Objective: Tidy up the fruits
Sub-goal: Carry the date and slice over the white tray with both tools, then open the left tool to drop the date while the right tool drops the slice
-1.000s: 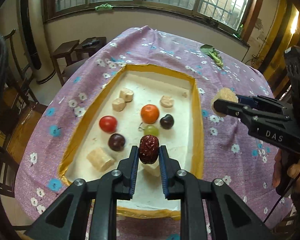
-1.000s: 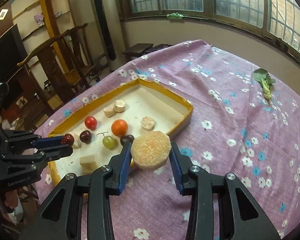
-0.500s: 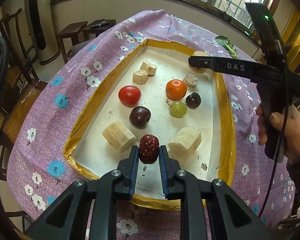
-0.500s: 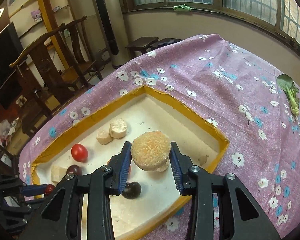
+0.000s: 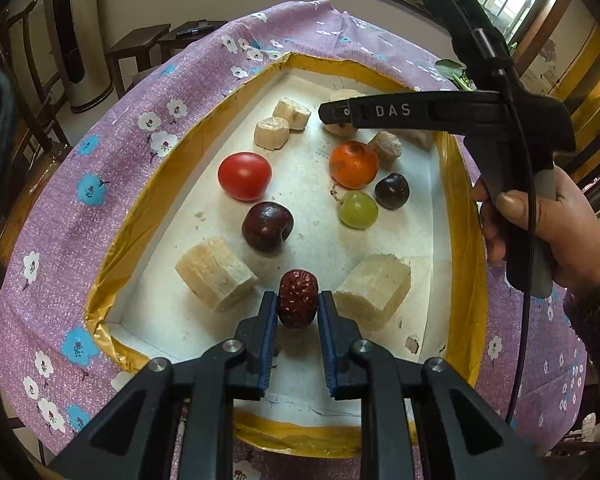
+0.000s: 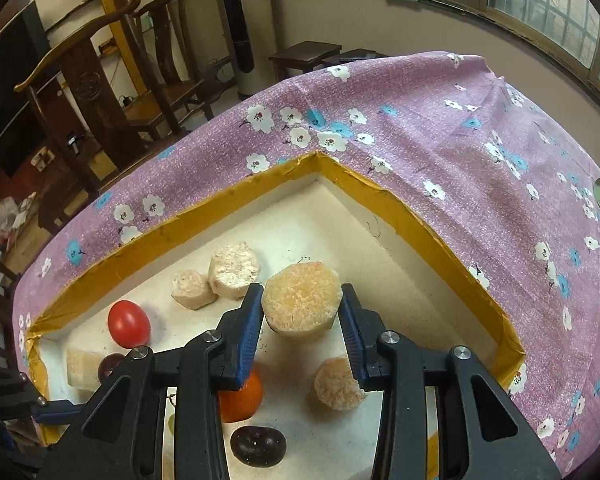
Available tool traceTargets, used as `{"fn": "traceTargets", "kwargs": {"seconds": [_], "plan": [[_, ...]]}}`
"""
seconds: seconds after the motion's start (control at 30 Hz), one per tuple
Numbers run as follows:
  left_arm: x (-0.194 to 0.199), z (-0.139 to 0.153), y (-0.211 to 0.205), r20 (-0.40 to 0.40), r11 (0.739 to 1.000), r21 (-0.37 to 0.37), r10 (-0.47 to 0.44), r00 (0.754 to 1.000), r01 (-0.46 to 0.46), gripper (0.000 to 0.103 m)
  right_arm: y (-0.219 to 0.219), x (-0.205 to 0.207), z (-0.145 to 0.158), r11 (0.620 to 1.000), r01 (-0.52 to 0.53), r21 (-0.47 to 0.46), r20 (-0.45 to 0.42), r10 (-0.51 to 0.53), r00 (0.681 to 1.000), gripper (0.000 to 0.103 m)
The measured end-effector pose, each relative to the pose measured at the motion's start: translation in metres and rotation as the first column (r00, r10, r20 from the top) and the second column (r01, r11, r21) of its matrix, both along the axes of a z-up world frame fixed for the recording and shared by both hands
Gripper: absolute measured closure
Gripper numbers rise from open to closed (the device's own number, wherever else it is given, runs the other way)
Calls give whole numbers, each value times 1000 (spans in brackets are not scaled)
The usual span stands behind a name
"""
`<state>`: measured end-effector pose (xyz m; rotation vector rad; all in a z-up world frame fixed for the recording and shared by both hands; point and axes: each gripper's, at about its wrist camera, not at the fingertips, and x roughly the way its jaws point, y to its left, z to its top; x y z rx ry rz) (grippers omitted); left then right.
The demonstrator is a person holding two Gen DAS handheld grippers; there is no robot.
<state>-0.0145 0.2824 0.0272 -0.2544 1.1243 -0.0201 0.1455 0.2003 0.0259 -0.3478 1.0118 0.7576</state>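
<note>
Sugarcane chunks (image 5: 216, 279) and (image 5: 374, 289) flank the left gripper (image 5: 298, 307) near the front of the gold-rimmed tray (image 5: 466, 240), and its blue pads are clamped on a wrinkled red jujube (image 5: 297, 298) held low over the white tray floor. Beyond it lie a red tomato (image 5: 244, 176), a dark cherry (image 5: 267, 226), an orange (image 5: 353, 164) and a green grape (image 5: 357, 209). Farther right, the right gripper (image 6: 302, 314) squeezes 1 round sugarcane slice (image 6: 301, 304) between its pads above the tray's far end, over the purple floral tablecloth (image 6: 460, 140).
</note>
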Motion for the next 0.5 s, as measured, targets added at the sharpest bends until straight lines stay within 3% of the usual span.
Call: {"fn": "traceTargets", "kwargs": {"seconds": [0.4,0.47,0.5], "plan": [[8,-2,-3,-18,1000,-3,31,999,-31,77,7,0,-5,997,-11,-70,-6,11,1000,66],[11,-2,-5,-22,999,-3,33,999,-33,68,5,0,-4,997,-1,-74,-5,1,1000,65],[12,-2,-6,-21,999,5,40,999,-40,54,4,-1,-3,997,4,-77,-1,-4,1000,64]]}}
